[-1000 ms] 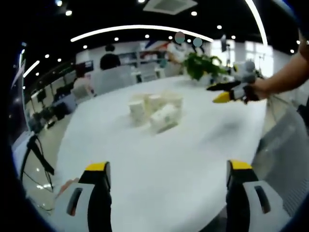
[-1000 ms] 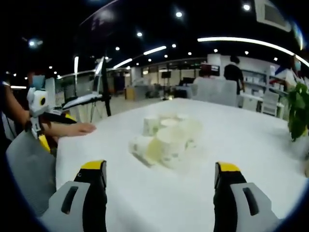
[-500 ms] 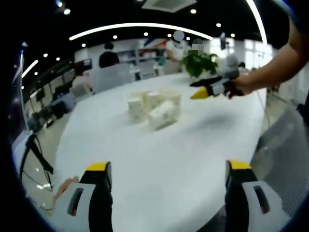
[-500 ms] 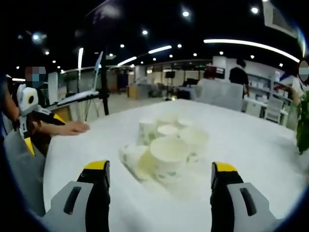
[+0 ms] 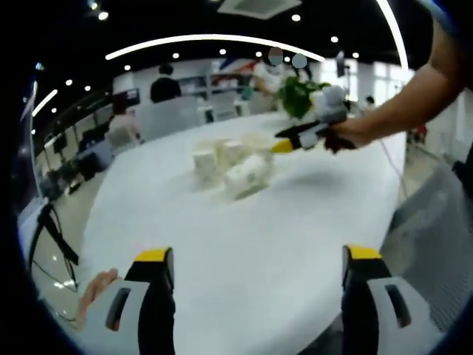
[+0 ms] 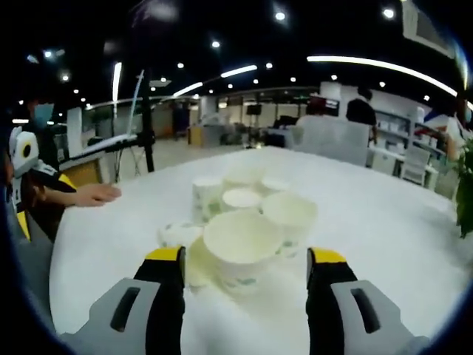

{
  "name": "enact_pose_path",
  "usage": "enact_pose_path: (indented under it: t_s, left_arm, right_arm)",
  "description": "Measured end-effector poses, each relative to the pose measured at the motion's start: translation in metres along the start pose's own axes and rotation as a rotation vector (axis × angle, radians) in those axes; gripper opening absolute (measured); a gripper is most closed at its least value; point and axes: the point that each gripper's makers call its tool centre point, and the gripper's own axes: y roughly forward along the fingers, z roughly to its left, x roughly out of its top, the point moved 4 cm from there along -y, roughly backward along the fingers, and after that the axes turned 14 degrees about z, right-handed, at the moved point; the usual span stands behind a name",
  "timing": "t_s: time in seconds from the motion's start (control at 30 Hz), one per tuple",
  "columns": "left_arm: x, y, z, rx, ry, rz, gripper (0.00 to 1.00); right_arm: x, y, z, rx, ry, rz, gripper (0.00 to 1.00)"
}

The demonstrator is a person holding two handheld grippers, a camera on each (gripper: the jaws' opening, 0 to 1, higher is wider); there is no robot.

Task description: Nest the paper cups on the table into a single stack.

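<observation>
Cup [image 6: 242,248] btwn right fingers [image 6: 168,285], untouched

- About six paper cups [image 6: 242,248] are counted in a cluster on one white table [image 6: 384,222]; the exact number cannot be told.
- Two grippers are seen: left gripper [image 5: 255,277], right gripper [image 6: 246,270].
- One potted plant [image 5: 299,95] is counted.

A large open office with a dark ceiling, long light strips [image 5: 214,38], small spotlights and a green plant [image 5: 297,95].
</observation>
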Motion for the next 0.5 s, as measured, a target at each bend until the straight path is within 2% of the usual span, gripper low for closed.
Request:
enact_pose_path:
  t_s: [0.23, 0.5]
  left_arm:
    - [0.002, -0.001, 0.002, -0.01, -0.022, -0.019, 0.91]
    - [0.002, -0.001, -0.001, -0.031, -0.022, -0.014, 0.89]
  right_arm:
    - [-0.004, 0.01, 0.002, 0.002, -0.025, 0.032, 0.57]
    - [-0.002, 0.016, 0.003, 0.003, 0.001, 0.032, 0.5]
